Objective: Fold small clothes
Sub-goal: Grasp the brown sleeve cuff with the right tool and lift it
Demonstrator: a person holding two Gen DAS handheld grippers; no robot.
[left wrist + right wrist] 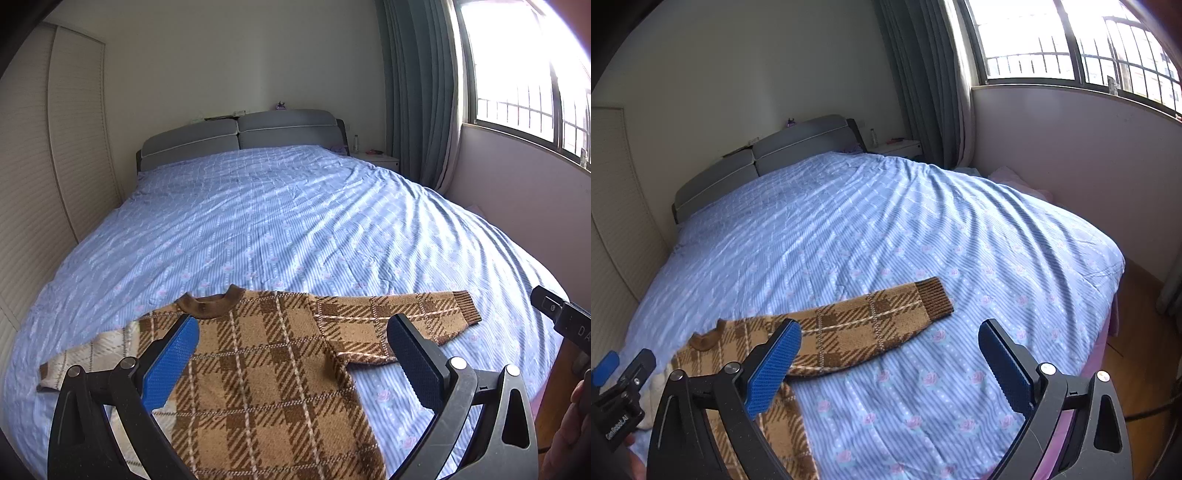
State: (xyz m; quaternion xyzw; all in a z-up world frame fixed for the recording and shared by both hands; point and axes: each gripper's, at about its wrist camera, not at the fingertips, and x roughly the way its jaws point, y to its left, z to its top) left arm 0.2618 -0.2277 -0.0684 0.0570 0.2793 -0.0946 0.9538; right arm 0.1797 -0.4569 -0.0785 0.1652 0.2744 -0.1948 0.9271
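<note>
Left gripper (291,354) hovering over sweater (266,373) torso, jaws spread wide, gripping nothing. Right gripper (890,358) above bedsheet (886,229) by the outstretched sleeve (879,314), also spread, empty. Sweater flat on bed's near edge.

A home bedroom: a wide bed under a blue floral quilt (280,221), grey padded headboard (236,133) behind it, teal curtains (417,92) and barred window (1052,40) beside it.
</note>
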